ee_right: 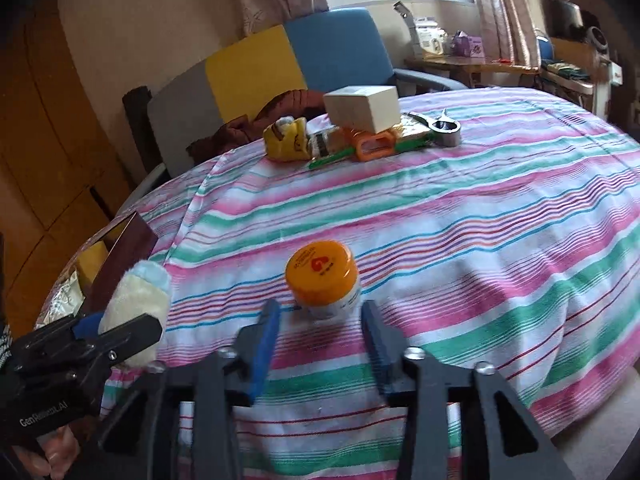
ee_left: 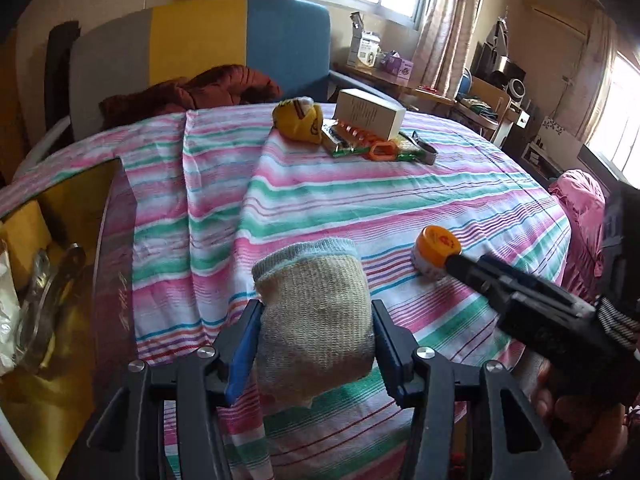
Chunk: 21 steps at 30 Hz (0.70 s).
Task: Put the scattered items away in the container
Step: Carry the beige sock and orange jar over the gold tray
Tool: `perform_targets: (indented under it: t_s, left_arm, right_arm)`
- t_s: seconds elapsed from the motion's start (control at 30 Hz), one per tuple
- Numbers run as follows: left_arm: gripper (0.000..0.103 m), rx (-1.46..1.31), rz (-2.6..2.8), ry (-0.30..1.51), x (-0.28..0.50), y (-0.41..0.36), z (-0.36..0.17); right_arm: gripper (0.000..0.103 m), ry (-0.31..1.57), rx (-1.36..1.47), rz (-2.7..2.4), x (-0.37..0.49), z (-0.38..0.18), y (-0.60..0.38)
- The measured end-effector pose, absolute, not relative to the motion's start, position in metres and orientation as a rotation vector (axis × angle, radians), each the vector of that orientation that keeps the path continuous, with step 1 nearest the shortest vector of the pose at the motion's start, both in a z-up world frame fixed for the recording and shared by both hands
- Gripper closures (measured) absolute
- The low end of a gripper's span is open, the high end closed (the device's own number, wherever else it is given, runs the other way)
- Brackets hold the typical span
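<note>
A: Item one, left gripper (ee_left: pixel 316 320)?
B: Jaws clamped on a rolled beige sock (ee_left: pixel 316 320) with a pale blue cuff, lifted clear of the striped cloth (ee_left: pixel 400 200) that covers the surface.

A: Right gripper (ee_right: pixel 320 320)?
B: Jaws parted and holding nothing. A small jar with an orange lid (ee_right: pixel 322 276) stands on the cloth just ahead of them, beyond the tips, untouched. In the left wrist view one of its fingertips (ee_left: pixel 456 262) lies right against the jar.

A: Container?
B: Dark red box (ee_left: pixel 116 272) with a gold lining, at the left edge of the surface, just beside the held sock. Inside: a metal tool (ee_left: pixel 52 292) and a crinkled foil packet (ee_left: pixel 8 320).

A: Remaining stock?
B: One cluster at the far side of the surface, well apart from both grippers: yellow folded sock (ee_right: pixel 286 140), white carton (ee_right: pixel 364 110), orange plastic tool (ee_right: pixel 374 146), green-edged packet (ee_right: pixel 332 156), metal wrench (ee_right: pixel 444 126).

A: Surroundings?
B: Chair (ee_right: pixel 280 56) with grey, yellow and blue panels behind the surface, brown garment (ee_left: pixel 192 92) lying on it.
</note>
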<state>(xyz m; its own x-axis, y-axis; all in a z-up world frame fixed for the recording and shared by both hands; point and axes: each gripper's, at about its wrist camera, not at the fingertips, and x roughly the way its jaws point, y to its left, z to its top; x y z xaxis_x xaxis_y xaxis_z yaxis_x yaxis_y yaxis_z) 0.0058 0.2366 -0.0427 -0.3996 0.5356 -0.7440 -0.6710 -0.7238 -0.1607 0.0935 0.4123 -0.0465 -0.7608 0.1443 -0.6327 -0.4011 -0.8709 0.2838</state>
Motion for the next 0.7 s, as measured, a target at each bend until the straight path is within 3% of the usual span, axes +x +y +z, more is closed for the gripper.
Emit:
perform_targets:
  t_s: [0.03, 0.13, 0.2, 0.27, 0.7]
  left_arm:
    - [0.049, -1.073, 2.142, 0.206, 0.004, 0.237, -0.046]
    - [0.049, -1.069, 2.145, 0.196, 0.003, 0.238, -0.049]
    - [0.049, -1.062, 2.143, 0.206, 0.003, 0.239, -0.050]
    - [0.049, -1.059, 2.139, 0.201, 0.003, 0.238, -0.049]
    - [0.050, -0.952, 2.198, 0.172, 0.012, 0.208, -0.016]
  right_arm:
    - [0.038, 0.573, -0.863, 2.630, 0.094, -0.042, 0.414]
    - [0.038, 0.484, -0.885, 2.648, 0.078, -0.037, 0.415]
    - [0.040, 0.417, -0.948, 2.646, 0.062, -0.041, 0.413]
    - [0.059, 0.409, -1.003, 2.643, 0.052, -0.050, 0.412]
    - [0.060, 0.551, -1.022, 2.744, 0.060, -0.028, 0.376]
